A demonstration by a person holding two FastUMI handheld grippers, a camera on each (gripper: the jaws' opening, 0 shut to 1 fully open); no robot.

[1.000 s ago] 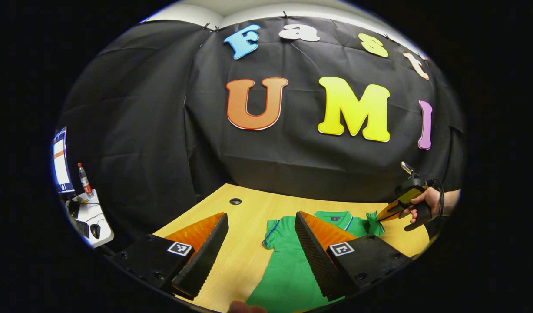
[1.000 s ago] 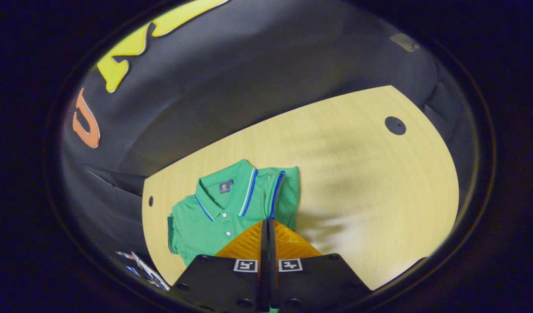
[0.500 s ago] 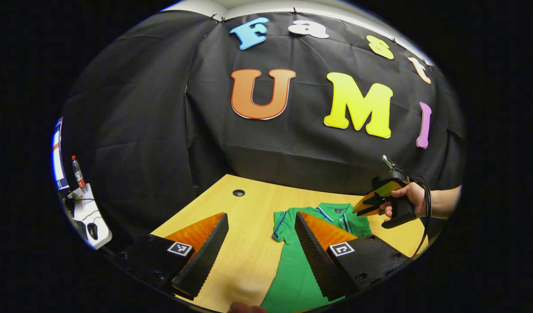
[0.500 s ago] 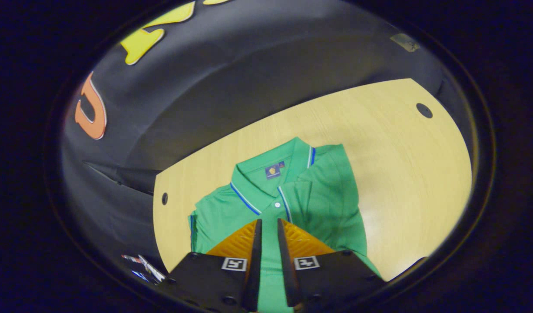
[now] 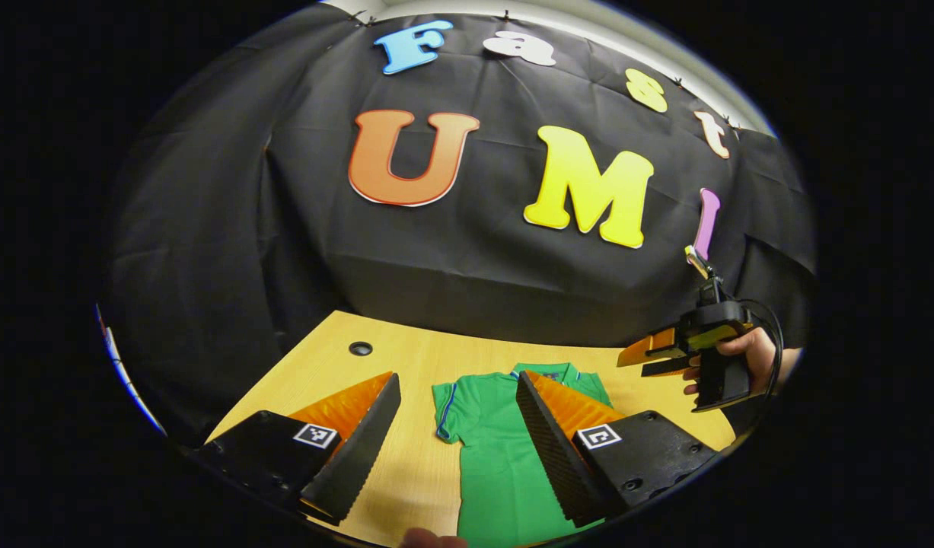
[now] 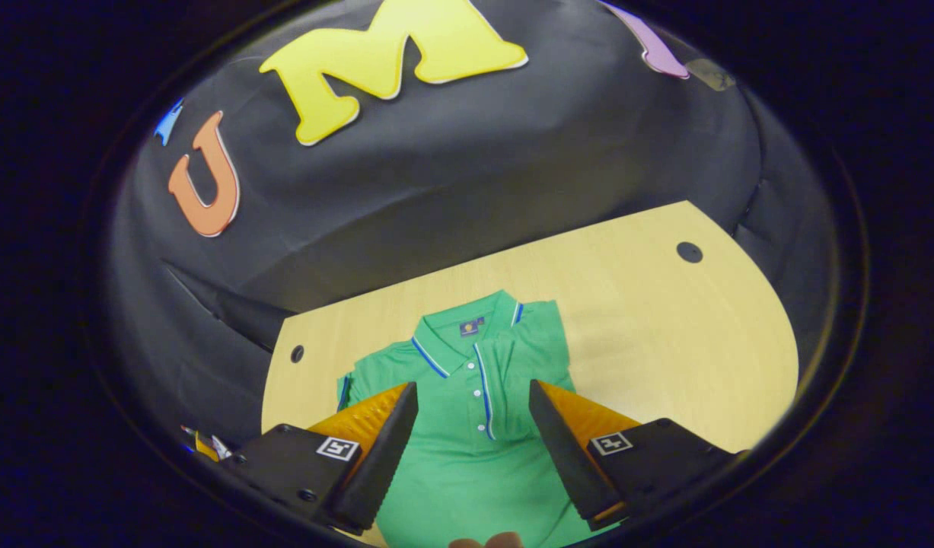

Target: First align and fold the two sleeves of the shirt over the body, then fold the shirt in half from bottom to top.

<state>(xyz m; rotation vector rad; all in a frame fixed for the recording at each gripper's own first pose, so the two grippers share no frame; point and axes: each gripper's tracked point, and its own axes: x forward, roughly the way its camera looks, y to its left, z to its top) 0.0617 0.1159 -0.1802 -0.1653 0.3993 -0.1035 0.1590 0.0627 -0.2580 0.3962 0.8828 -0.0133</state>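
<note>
A green polo shirt [image 6: 467, 449] with blue-and-white trim lies flat on the wooden table [image 6: 649, 335], collar toward the wall. One sleeve [image 6: 539, 350] lies folded over the body, while the other sleeve [image 6: 348, 387] sticks out to the side. My right gripper [image 6: 473, 384] hangs open above the chest with nothing between its fingers. In the left gripper view the shirt [image 5: 497, 464] lies partly behind one finger of my left gripper [image 5: 457, 377], which is open and holds nothing. Farther right in that view, a hand [image 5: 748, 354] holds the right gripper [image 5: 632, 361] above the table.
The table [image 5: 406, 365] has round cable holes [image 5: 360, 348] [image 6: 689, 252] [image 6: 297, 353] near its back corners. Black cloth hangs close behind the table. Bare wood lies to either side of the shirt.
My right gripper went from shut to wide open, letting go of the sleeve now lying on the body, and drew back. The left gripper stayed open and shifted slightly.
</note>
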